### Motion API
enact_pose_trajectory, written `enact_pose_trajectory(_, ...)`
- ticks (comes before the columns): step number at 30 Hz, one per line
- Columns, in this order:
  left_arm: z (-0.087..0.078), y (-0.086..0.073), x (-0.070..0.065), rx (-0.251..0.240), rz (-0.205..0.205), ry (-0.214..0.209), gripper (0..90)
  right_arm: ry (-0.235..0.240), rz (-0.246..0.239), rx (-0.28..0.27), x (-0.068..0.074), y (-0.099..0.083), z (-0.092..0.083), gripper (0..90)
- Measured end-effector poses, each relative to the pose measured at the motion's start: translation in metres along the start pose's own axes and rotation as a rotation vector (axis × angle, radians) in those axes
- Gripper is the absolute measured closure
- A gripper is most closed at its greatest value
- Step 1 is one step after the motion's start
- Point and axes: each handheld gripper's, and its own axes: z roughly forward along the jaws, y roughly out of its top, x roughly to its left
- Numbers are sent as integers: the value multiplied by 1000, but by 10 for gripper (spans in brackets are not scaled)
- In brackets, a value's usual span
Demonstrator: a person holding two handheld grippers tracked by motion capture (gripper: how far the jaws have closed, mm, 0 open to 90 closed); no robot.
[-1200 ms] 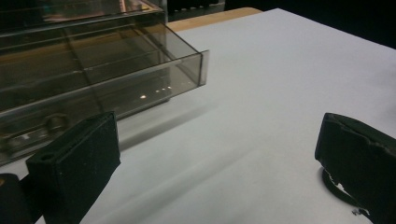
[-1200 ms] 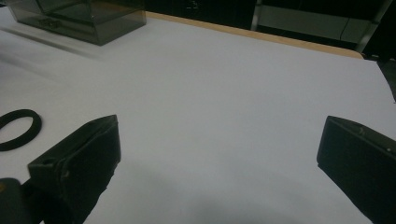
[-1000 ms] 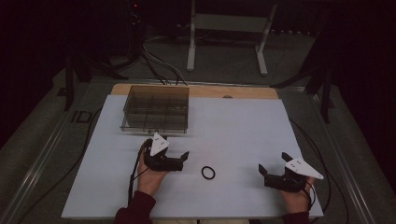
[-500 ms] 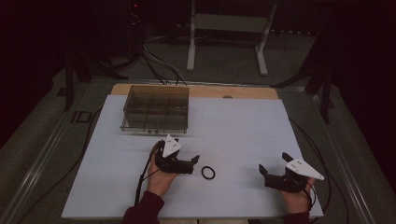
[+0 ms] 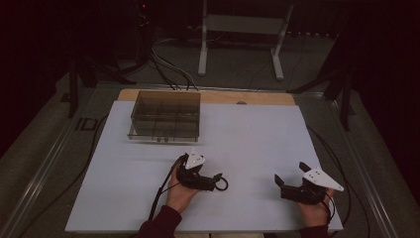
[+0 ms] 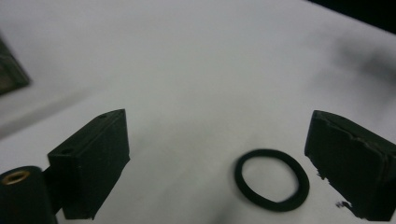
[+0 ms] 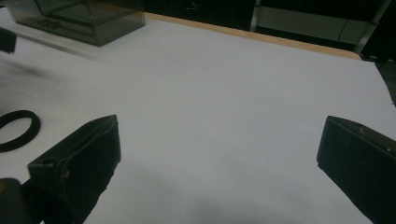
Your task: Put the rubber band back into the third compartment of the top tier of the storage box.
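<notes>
While the left gripper [image 5: 218, 181] sits low over the white tabletop [image 5: 257, 134] in the high view, its tips reach the black ring [image 5: 223, 184], which lies flat near the front edge. Its jaws have just been closing a little yet stand apart. Well to the right, the right gripper [image 5: 280, 183] rests on the tabletop with its jaws spread. A smoky clear box [image 5: 166, 116] stands toward the far left.

From the left gripper view, the ring [image 6: 272, 179] lies flat between the two black jaws, closer to the right-hand one, and neither pad presses on it.

From the right gripper view, the jaws stand wide over bare tabletop [image 7: 224, 93]; the ring [image 7: 16, 129] lies off at the left edge, and the box [image 7: 88, 16] sits far up left.
</notes>
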Motion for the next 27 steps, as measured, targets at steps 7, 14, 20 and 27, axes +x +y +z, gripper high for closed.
enact_pose_trajectory(7, 10, -4, -9, 70, 35, 14, 351, 1, 0, 2, 0, 0, 0, 1)
enact_pose_trajectory(14, 18, -8, -12, 157, 64, -39, 689, -1, 0, 2, 0, 0, 0, 1)
enact_pose_trajectory(20, 18, -7, -12, 174, 58, 0, 877, 0, -1, 4, 0, 0, 0, 1)
enact_pose_trajectory(27, 16, -6, -12, 176, 55, 0, 885, -1, 0, 5, 0, 0, 0, 1)
